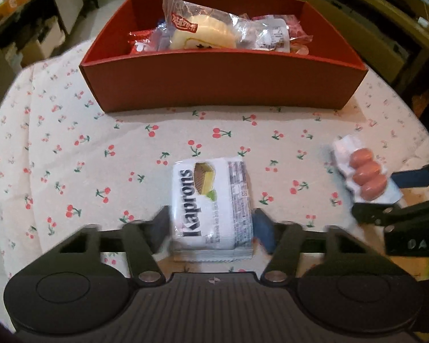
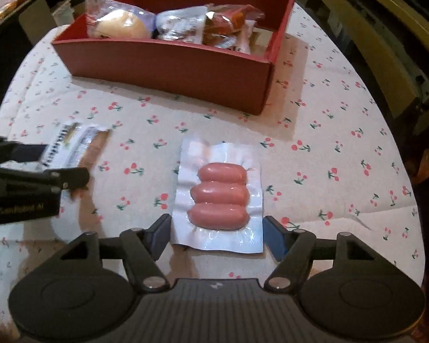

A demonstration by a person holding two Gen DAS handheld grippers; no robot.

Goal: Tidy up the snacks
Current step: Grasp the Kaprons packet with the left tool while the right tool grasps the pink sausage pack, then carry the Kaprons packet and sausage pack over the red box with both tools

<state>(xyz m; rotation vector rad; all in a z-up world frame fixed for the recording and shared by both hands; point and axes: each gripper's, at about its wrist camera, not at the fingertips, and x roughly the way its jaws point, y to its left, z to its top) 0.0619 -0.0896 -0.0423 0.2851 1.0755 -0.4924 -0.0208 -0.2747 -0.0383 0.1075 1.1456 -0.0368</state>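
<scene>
Now I'm clamping my left gripper (image 1: 211, 228) on the wafer pack (image 1: 211, 205), lengthwise pointing at the red box (image 1: 223, 83); my right gripper (image 2: 217, 233) is straddling the sausage pack (image 2: 218, 197), grip unclear.

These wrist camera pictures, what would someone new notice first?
Probably the red box at the far side of the cherry-print tablecloth, already heaped with wrapped snacks. Nearer, the left gripper straddles a white Kaprons wafer pack, while the right gripper straddles a sealed pack of three pink sausages.

- White Kaprons wafer pack (image 1: 211, 205) lies flat on the cherry-print bench.
- Clear sealed pack of three pink sausages (image 2: 218, 197) lies flat nearby.
- Red box (image 1: 223, 83) stands behind, holding wrapped snacks.
</scene>
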